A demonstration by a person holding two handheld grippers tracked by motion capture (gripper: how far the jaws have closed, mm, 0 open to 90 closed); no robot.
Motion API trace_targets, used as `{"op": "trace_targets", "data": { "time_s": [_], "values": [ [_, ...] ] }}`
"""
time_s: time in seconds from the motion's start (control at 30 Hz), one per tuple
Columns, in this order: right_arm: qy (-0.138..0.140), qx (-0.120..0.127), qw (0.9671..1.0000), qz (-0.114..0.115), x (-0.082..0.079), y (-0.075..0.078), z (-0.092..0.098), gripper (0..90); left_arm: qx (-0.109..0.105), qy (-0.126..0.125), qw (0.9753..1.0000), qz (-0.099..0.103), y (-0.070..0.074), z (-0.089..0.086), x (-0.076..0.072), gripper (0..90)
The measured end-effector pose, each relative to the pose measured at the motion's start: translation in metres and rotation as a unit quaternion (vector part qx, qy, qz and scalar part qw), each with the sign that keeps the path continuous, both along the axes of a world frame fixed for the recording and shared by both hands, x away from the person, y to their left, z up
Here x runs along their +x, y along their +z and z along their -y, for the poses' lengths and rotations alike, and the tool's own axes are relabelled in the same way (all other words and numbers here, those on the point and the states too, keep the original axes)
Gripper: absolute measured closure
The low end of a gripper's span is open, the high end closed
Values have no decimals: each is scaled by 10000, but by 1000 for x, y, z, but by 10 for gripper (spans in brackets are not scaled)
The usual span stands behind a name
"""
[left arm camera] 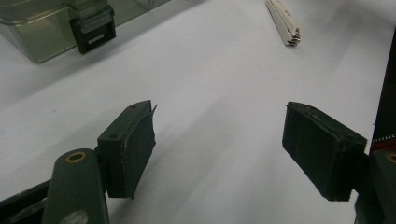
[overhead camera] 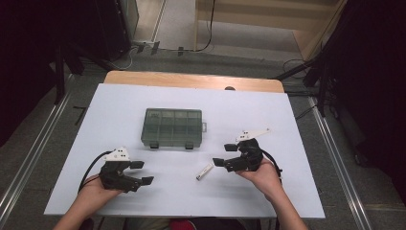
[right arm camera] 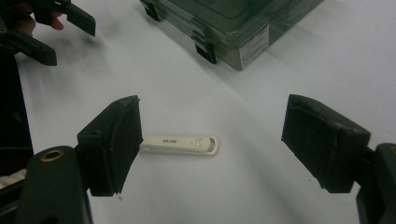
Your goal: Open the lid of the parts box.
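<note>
White USB stick (right arm camera: 180, 144) lay flat on the table (overhead camera: 287, 191), just ahead of our right gripper (right arm camera: 210, 144), jaws apart and empty. Our left gripper (left arm camera: 219, 154) hung open too, green compartment box (overhead camera: 173, 127) beyond.

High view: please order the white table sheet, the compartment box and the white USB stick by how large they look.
1. white table sheet
2. compartment box
3. white USB stick

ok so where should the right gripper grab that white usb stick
Across its narrow middle, from above: the stick lies flat, long and thin, so jaws on its long sides probably hold best. The right gripper is open over it, nearer than the case.
</note>
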State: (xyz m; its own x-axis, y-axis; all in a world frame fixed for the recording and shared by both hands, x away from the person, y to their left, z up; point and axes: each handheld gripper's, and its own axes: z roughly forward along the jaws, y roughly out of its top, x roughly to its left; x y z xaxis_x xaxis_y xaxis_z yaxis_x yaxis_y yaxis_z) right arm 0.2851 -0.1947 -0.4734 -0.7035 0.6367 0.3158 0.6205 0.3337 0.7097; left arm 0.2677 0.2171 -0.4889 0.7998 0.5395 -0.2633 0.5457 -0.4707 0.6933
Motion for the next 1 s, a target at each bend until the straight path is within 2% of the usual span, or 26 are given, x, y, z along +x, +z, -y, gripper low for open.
{"op": "trace_targets", "data": {
  "time_s": [1.0],
  "values": [
    [-4, -146, 9999, -19, 25, -8, -26, 268, -11, -2, 10000, -18, 0, 0, 0, 249]
  ]
}}
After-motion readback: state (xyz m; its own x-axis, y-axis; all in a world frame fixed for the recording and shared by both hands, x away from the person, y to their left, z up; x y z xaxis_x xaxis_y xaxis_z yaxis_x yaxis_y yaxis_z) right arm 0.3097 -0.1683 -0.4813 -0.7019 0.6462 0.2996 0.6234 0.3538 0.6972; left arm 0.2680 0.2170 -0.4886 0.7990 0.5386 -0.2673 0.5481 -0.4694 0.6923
